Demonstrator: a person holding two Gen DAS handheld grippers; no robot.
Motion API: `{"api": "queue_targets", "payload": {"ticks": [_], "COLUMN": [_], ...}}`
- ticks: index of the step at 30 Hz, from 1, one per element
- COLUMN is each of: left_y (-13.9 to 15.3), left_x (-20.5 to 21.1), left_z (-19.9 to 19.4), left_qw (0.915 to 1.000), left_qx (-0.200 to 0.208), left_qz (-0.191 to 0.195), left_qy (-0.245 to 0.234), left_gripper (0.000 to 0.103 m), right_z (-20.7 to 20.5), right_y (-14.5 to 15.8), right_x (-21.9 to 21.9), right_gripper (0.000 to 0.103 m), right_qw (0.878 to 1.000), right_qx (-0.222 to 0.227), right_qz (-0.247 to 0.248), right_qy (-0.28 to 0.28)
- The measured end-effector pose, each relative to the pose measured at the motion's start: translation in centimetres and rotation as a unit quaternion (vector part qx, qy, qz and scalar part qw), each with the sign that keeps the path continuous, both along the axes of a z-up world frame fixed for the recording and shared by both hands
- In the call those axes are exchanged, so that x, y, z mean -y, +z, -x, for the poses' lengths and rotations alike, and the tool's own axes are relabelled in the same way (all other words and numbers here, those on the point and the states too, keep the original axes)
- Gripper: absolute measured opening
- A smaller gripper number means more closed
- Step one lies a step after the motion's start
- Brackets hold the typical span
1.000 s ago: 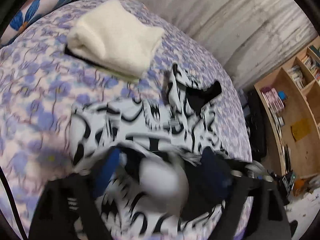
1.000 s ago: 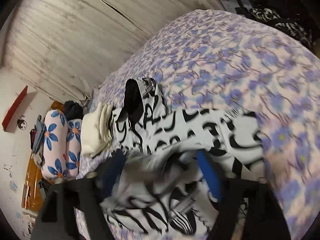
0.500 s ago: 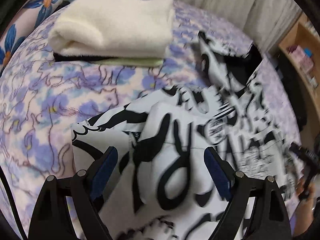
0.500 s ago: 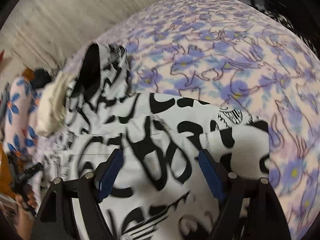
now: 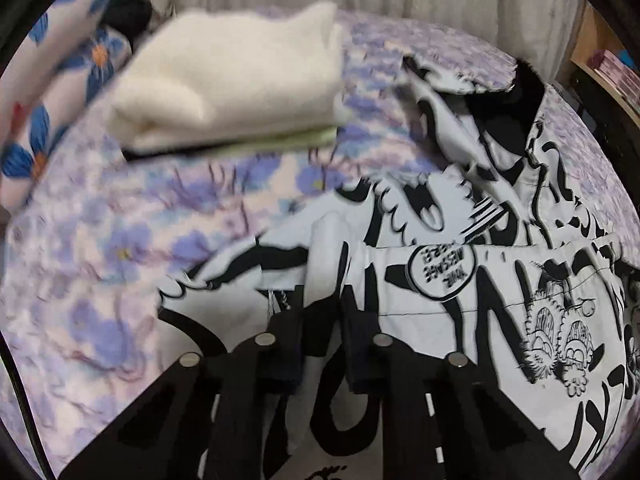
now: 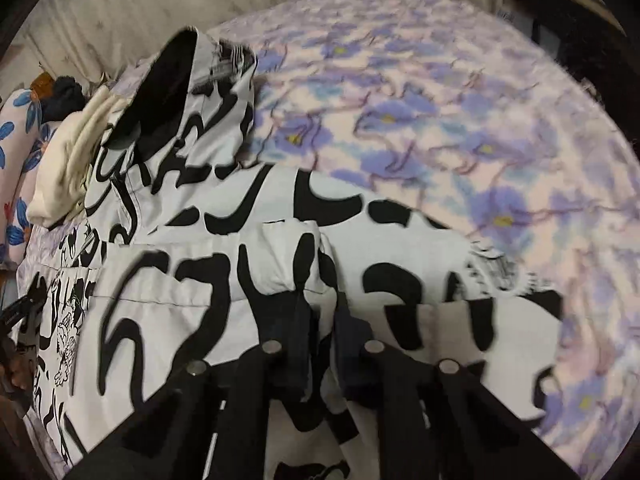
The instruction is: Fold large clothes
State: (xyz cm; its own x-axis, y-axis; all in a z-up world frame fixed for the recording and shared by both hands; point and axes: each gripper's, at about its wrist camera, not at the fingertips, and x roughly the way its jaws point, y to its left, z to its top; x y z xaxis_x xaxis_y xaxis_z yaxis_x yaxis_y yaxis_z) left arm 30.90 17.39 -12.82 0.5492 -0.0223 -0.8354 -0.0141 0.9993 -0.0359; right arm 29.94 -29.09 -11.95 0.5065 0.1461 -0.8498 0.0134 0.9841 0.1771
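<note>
A white jacket with black graffiti print (image 5: 460,264) lies spread on the bed, its black-lined hood (image 5: 516,120) at the far end. My left gripper (image 5: 320,320) is shut on a fold of the jacket near its left sleeve edge. In the right wrist view the same jacket (image 6: 192,292) lies across the bed, hood (image 6: 168,80) at the far left. My right gripper (image 6: 320,320) is shut on a raised fold of the jacket by the right sleeve (image 6: 460,280).
The bed cover is purple and pink with flowers (image 5: 120,240) (image 6: 440,120). A folded cream garment stack (image 5: 232,80) lies beyond the jacket; it also shows in the right wrist view (image 6: 68,168). Blue-flowered pillows (image 5: 48,92) lie at the head. A bookshelf (image 5: 612,72) stands at right.
Both grippers were open over the jacket half a second ago; now both have closed on folds of its fabric and sit lower and closer to it.
</note>
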Motion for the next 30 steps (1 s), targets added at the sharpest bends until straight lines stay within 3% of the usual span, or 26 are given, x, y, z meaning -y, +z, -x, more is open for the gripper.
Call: {"api": "queue_targets", "payload": {"ticks": [5,8,11,15,18,20,22,26,30], "left_y": [4.3,4.9,2.6,-3.2,-4.2,-3.8,-2.9,-0.4,2.0], "left_x": [0.3,0.5,0.8,0.9,0.4,0.3,0.2,-0.1,1.6], "left_z": [0.3,-1.3,-3.9,-5.6,-5.4,-5.3,-4.9,-2.7,0.0], "left_qw": [0.9977,0.9968,0.9982,0.9989,0.9984,0.9982,0.9977,0.9950,0.9930], "left_qx": [0.065,0.077,0.052,0.012,0.026,0.026,0.028,0.064,0.108], "left_qz": [0.019,0.009,0.004,-0.022,-0.006,-0.007,-0.018,-0.023,-0.003], "left_qy": [0.012,0.021,0.031,0.039,0.049,0.052,0.059,0.073,0.048], "left_gripper": [0.008,0.008,0.008,0.008,0.012,0.018,0.030,0.032,0.030], "right_z": [1.2,-0.6,-3.2,-4.9,-4.7,-4.8,-4.5,-3.0,-1.5], "right_y": [4.1,4.5,2.0,-3.4,-3.8,-3.4,-2.7,0.1,2.5], "right_x": [0.9,1.0,0.6,0.1,0.0,0.4,1.0,0.7,-4.1], "right_gripper": [0.008,0.008,0.008,0.010,0.013,0.022,0.024,0.025,0.025], "right_qw": [0.997,0.996,0.997,0.998,0.998,0.998,0.997,0.995,0.997], "right_qx": [0.074,0.085,0.059,0.003,0.010,-0.001,-0.012,0.014,0.057], "right_qz": [-0.009,-0.008,0.012,0.032,0.030,0.024,0.010,-0.005,0.007], "right_qy": [-0.028,-0.041,-0.050,-0.055,-0.060,-0.061,-0.072,-0.097,-0.048]}}
